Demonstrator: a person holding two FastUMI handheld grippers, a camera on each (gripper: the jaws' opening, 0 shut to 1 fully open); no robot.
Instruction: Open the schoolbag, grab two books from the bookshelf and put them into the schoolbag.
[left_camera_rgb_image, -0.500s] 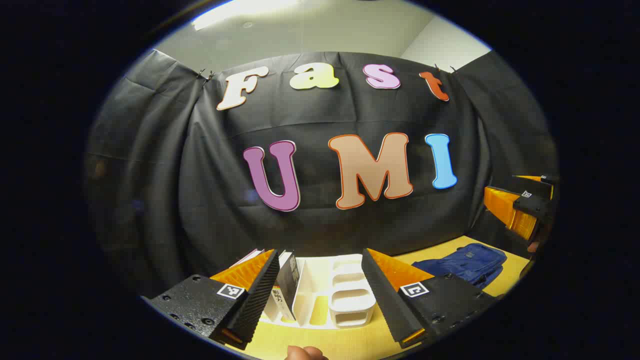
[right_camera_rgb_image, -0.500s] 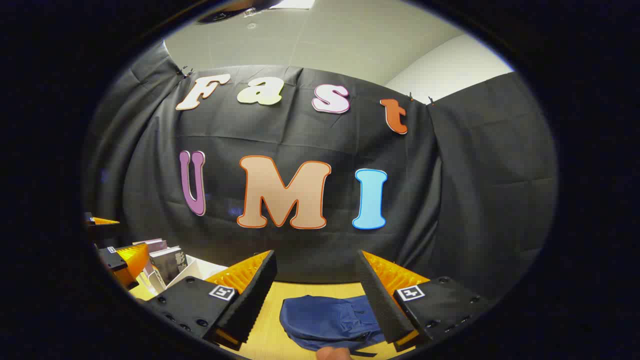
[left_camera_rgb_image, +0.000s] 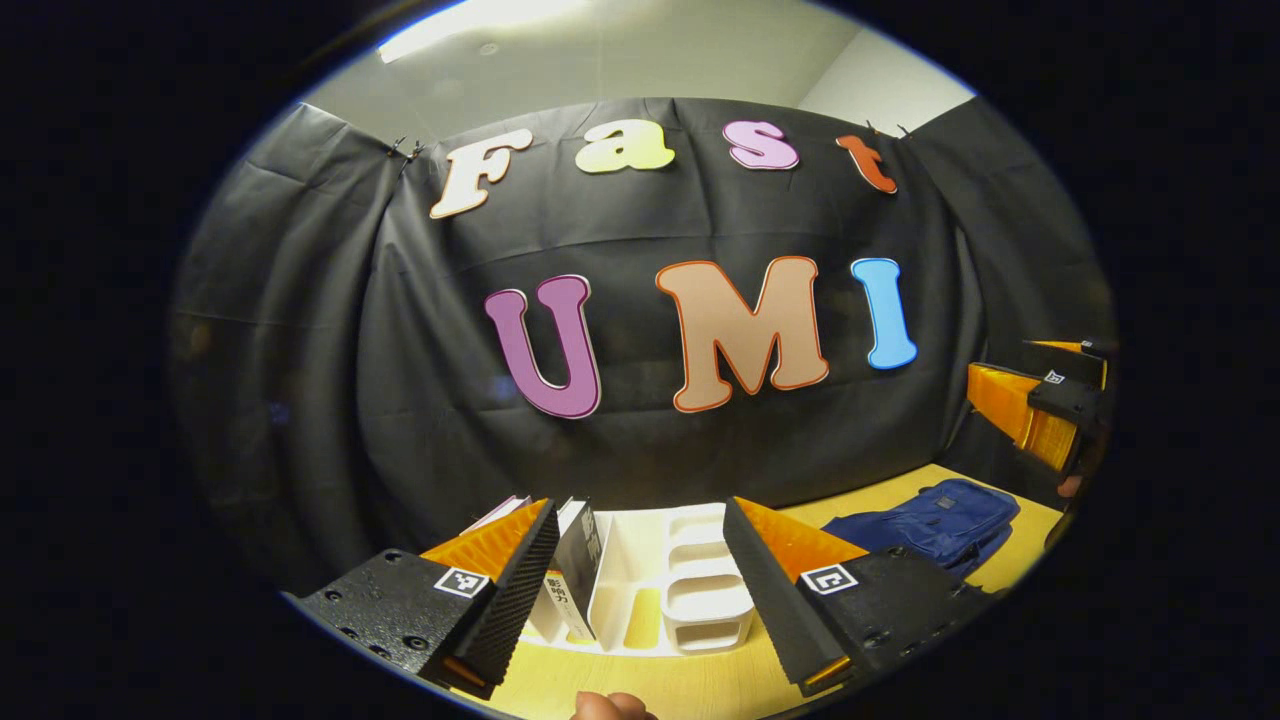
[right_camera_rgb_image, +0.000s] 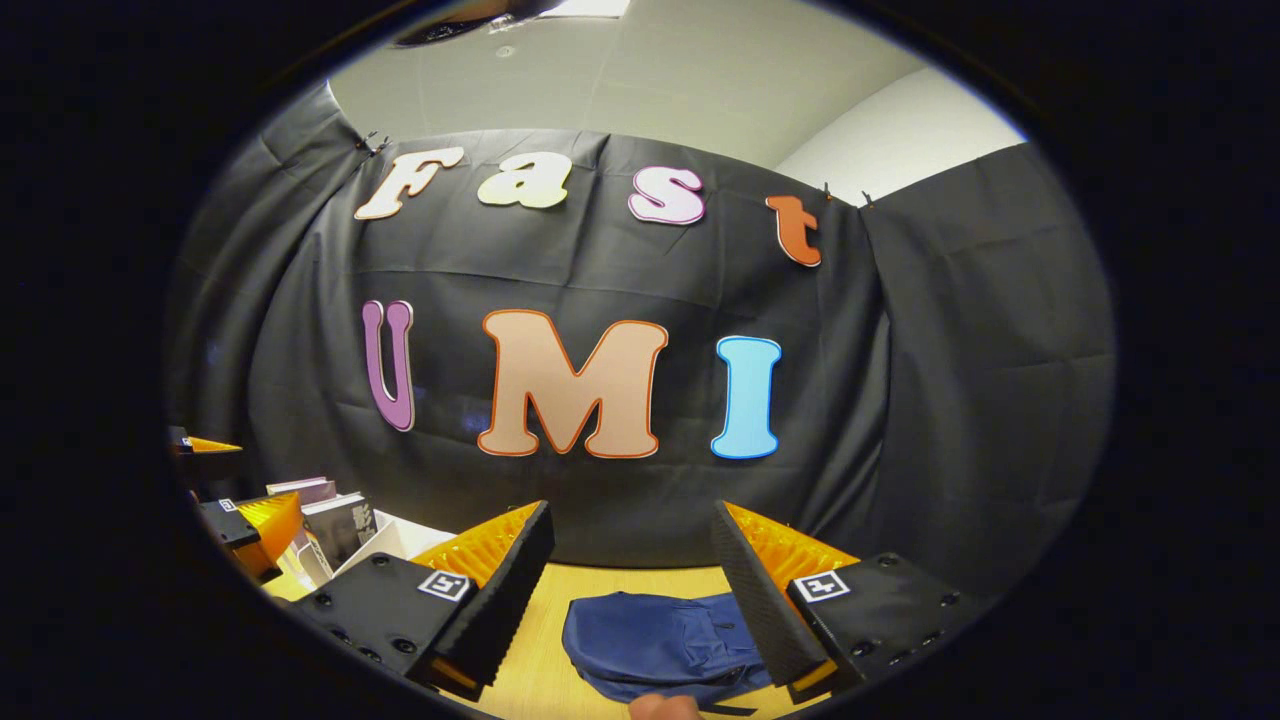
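1. Table: a pale wooden top that bears everything in the task.
2. Schoolbag: blue, lying flat and apparently closed, straight ahead of the right gripper, whose fingers are spread with nothing between them.
3. Bookshelf: a white divided rack, ahead of the left gripper, well apart from the schoolbag.
4. Books: upright in the rack's left slots, beside the left finger; the left gripper's fingers are likewise spread and empty.
5. Step in hand, as judged: opening the bag. The zipper pull cannot be made out, so it is best found first; one gripper should pin the fabric while the other draws the pull.
6. Pose: both grippers are held level above the table, pointing toward the back wall.
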